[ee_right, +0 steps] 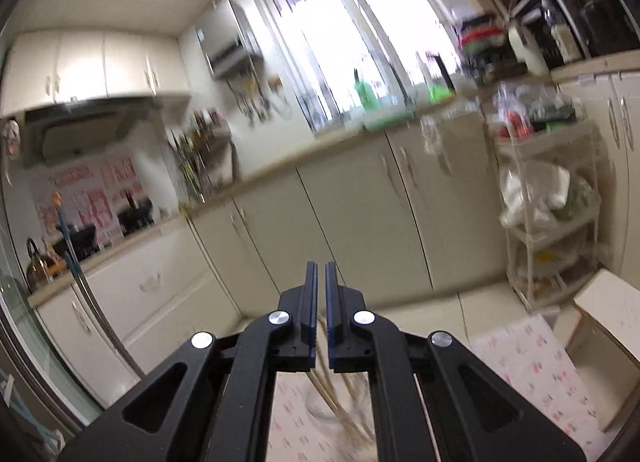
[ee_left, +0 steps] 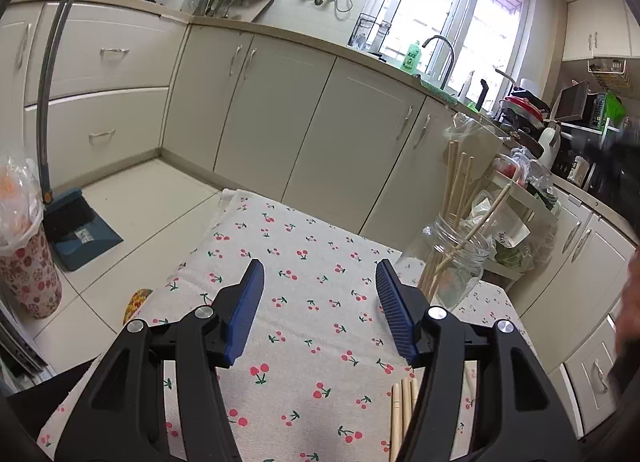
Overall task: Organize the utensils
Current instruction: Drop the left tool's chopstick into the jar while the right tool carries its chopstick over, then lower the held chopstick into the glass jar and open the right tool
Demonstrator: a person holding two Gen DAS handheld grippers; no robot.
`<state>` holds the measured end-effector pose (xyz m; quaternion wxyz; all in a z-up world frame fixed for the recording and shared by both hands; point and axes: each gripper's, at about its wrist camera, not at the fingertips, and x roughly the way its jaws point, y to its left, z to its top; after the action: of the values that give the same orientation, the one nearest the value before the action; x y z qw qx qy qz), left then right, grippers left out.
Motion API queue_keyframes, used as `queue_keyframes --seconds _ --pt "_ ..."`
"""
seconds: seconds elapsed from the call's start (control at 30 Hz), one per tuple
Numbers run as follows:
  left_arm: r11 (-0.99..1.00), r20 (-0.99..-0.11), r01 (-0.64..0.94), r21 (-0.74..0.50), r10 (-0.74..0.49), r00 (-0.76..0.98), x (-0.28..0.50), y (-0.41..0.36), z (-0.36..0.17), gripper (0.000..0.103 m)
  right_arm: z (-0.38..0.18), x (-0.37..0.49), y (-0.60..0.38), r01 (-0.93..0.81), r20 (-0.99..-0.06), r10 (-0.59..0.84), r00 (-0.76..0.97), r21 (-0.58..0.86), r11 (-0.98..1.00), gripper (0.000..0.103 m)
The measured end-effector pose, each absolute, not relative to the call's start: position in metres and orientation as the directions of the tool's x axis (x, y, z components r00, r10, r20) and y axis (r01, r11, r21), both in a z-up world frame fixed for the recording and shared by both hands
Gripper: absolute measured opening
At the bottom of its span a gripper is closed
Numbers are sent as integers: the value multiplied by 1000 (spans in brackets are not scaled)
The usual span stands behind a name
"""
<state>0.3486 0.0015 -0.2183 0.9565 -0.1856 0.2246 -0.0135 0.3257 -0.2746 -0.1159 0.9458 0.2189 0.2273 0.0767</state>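
My left gripper (ee_left: 320, 266) stands open above the cherry-print tablecloth (ee_left: 304, 254), with nothing between its blue pads. To its right is a clear glass jar (ee_left: 460, 262) holding several wooden chopsticks (ee_left: 460, 181), one of them leaning. More chopsticks (ee_left: 404, 410) lie flat on the cloth under the left gripper's right finger. My right gripper (ee_right: 321, 265) is shut and held high, pointing at the cabinets. The right wrist view is blurred. Below its fingers I make out the jar (ee_right: 316, 418) and its chopsticks (ee_right: 340, 410). I see nothing clamped between its pads.
Cream cabinets (ee_left: 304, 129) run behind the table. On the floor to the left are a lined bin (ee_left: 28, 254) and a blue dustpan with its brush (ee_left: 76, 225). A white shelf rack (ee_right: 548, 221) stands right of the table. A blurred hand (ee_left: 630, 302) shows at the right edge.
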Motion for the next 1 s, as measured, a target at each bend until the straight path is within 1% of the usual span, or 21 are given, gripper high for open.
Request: queue_keyframes --seconds 0.1,0.17,0.23,0.33,0.4,0.43,0.5,0.6,0.67,0.7,0.73,0.77,0.83,0.93,0.97,1.0 --pt "925 -428 -62 -375 -114 896 350 4 -219 56 -171 330 -290 50 -600 225 768 407 912 5" --pt "923 -432 -65 -380 -115 894 351 5 -219 56 -206 337 -296 75 -699 230 677 376 923 5" --pt "923 -437 -64 -381 -119 892 352 4 -220 57 -228 345 -295 74 -754 213 621 327 942 5" --pt "925 -440 -60 -375 -120 890 353 1 -221 58 -248 366 -285 35 -792 197 578 265 964 6" --pt "926 -446 -59 -373 -123 887 354 0 -221 58 -257 383 -279 17 -808 206 552 258 966 7" --pt "926 -447 -58 -373 -124 886 355 0 -221 58 -260 389 -277 10 -816 200 542 244 970 15" --pt "925 -452 -59 -376 -127 883 356 0 -222 59 -266 400 -267 -10 -831 160 532 183 983 27" --pt "921 -457 -61 -384 -132 880 358 1 -223 59 -283 410 -257 -31 -865 98 493 95 995 27" --pt "919 -463 -63 -389 -136 876 360 2 -224 60 -297 412 -252 -57 -884 64 463 42 998 17" --pt "918 -466 -64 -391 -138 874 360 2 -225 60 -299 409 -253 -66 -873 54 485 25 998 10" --pt "918 -467 -65 -392 -138 873 361 2 -224 61 -300 407 -253 -74 -871 45 490 10 997 6" --pt "917 -469 -67 -392 -137 873 362 2 -225 61 -298 405 -255 -67 -872 46 486 15 998 6" --pt "916 -474 -70 -395 -138 870 363 3 -227 61 -287 394 -265 -29 -854 75 514 71 997 6" --pt "916 -475 -72 -394 -136 869 364 3 -228 61 -251 366 -283 33 -788 180 589 246 969 6" --pt "918 -475 -70 -391 -136 869 364 2 -228 61 -238 358 -285 43 -762 207 614 293 955 6" --pt "918 -476 -68 -390 -138 869 364 1 -228 61 -217 342 -288 35 -697 261 668 380 924 6"
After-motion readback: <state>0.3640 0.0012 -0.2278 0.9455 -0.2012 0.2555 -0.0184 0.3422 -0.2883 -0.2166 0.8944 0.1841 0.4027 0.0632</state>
